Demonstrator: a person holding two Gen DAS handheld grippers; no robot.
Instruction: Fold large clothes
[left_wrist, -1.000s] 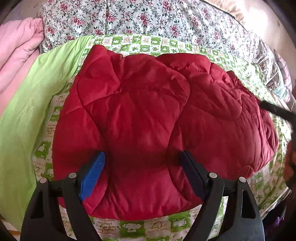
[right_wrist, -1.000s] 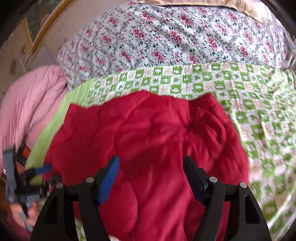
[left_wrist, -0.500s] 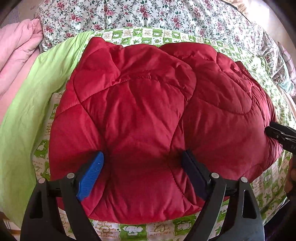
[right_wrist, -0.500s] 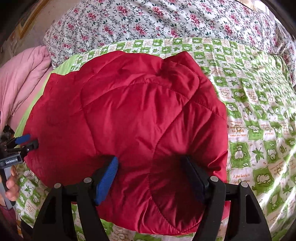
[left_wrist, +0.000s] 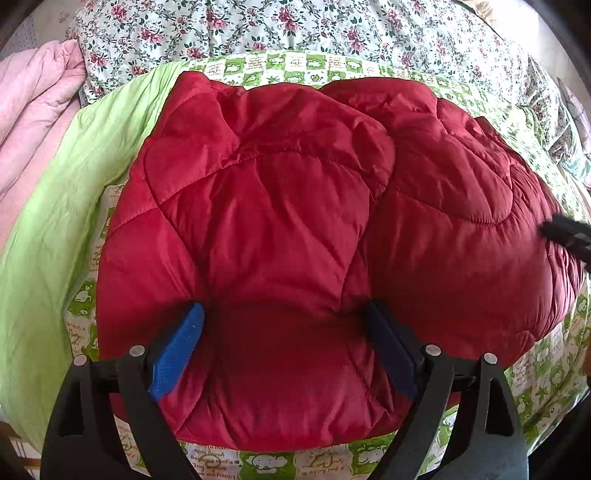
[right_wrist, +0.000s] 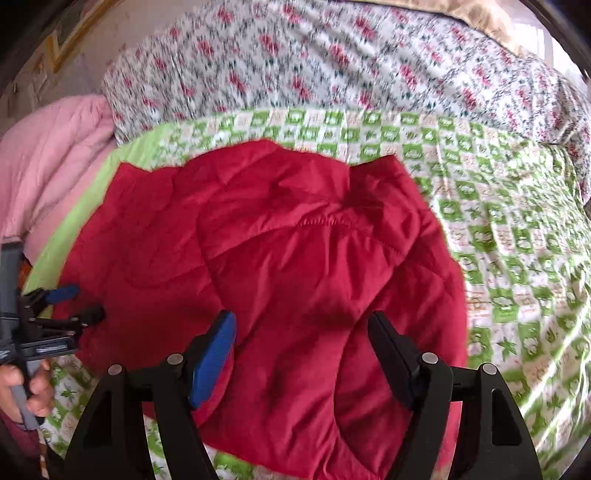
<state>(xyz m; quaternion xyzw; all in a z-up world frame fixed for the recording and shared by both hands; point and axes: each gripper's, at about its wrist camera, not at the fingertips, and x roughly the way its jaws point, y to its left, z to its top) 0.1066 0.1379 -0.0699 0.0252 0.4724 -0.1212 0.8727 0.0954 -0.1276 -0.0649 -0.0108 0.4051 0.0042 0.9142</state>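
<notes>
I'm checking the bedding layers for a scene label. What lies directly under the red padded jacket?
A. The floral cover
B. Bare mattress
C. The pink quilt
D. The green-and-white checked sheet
D: the red padded jacket rests on the green-and-white checked sheet, which shows all round its edges; the pink quilt and floral cover lie apart, beyond it.

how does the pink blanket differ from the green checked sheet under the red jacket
The pink blanket is plain and bunched in thick folds; the green checked sheet is patterned and spread flat. The sheet carries the red jacket; the blanket lies off to the left, apart from it. Both are bedding.
</notes>
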